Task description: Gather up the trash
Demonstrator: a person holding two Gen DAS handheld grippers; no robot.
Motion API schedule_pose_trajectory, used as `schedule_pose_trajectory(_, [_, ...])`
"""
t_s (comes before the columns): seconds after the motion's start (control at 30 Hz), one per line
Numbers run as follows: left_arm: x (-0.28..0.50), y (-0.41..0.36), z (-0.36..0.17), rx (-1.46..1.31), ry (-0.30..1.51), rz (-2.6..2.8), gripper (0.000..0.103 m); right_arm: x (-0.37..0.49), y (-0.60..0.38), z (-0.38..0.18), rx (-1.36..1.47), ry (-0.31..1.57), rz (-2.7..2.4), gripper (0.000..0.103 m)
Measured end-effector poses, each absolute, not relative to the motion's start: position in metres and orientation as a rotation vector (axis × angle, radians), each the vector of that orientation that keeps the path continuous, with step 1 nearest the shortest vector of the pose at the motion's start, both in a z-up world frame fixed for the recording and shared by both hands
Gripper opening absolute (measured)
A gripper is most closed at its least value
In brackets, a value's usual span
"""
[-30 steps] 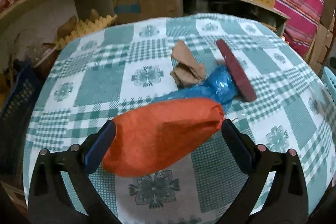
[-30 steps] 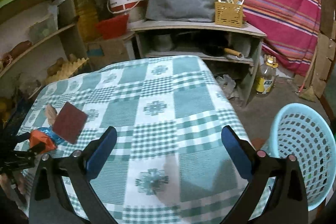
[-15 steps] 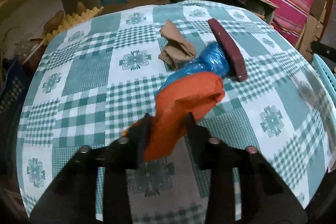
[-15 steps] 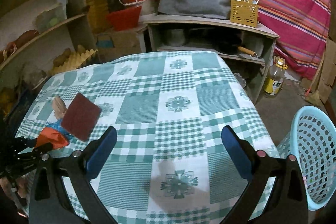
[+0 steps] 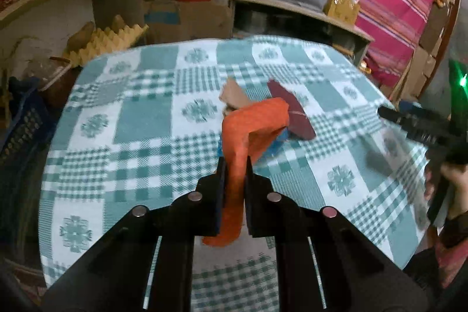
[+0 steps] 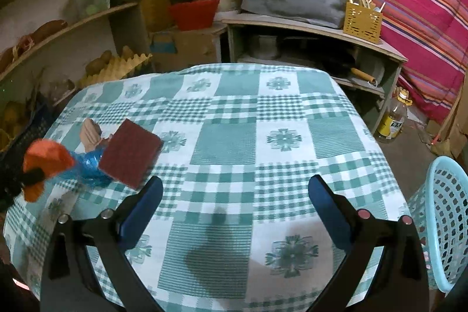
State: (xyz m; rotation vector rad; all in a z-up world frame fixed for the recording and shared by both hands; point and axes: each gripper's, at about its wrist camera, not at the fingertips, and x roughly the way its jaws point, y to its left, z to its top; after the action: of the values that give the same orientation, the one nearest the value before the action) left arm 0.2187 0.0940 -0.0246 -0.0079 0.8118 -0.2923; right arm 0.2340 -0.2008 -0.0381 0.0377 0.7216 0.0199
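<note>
- The blue plastic wrapper (image 6: 87, 165) lies mostly hidden under the orange piece in the left view; the right gripper appears there only as a blur at the frame edge.
- The orange wrapper (image 5: 251, 125), crumpled and folded over, is pinched between the closed jaws of the left gripper (image 5: 234, 165), raised above the checked tablecloth (image 6: 234, 142).
- A maroon pad (image 6: 130, 152) and a tan scrap (image 6: 90, 132) lie beside the blue wrapper.
- The right gripper (image 6: 235, 192) hovers with jaws spread, holding nothing.
- The light-blue basket (image 6: 441, 224) is cut off; its contents cannot be told.

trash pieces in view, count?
4. Orange wrapper pinched in left gripper; blue plastic wrapper, maroon scouring pad and brown paper on the table. More may hide underneath.
</note>
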Motion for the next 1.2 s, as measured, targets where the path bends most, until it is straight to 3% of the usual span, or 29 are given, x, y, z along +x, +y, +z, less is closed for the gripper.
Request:
schedule_pose_trajectory(0.87, [0.259,0.136,-0.007,-0.099,0.754,-0.158,0.01,0.275,-0.076,-0.084,-0.174,0.819,0.121,0.094])
schedule_pose_trajectory(0.9, [0.261,0.136,-0.007,-0.101,0.756,-0.157,0.01,0.278,-0.074,-0.083,-0.178,0.815,0.127,0.09])
schedule_pose_trajectory(0.97, [0.263,0.135,-0.007,-0.102,0.757,-0.152,0.01,0.282,-0.072,-0.083,-0.182,0.815,0.152,0.063])
schedule_pose_trajectory(1.03, [0.264,0.133,-0.006,-0.098,0.753,-0.153,0.01,0.284,-0.072,-0.082,-0.172,0.821,0.176,0.047])
schedule_pose_trajectory(1.13, [0.264,0.13,-0.003,-0.092,0.744,-0.155,0.01,0.284,-0.076,-0.077,-0.144,0.814,0.213,0.03])
schedule_pose_trajectory(1.2, [0.264,0.128,-0.003,-0.088,0.742,-0.155,0.01,0.283,-0.08,-0.072,-0.131,0.801,0.224,0.026])
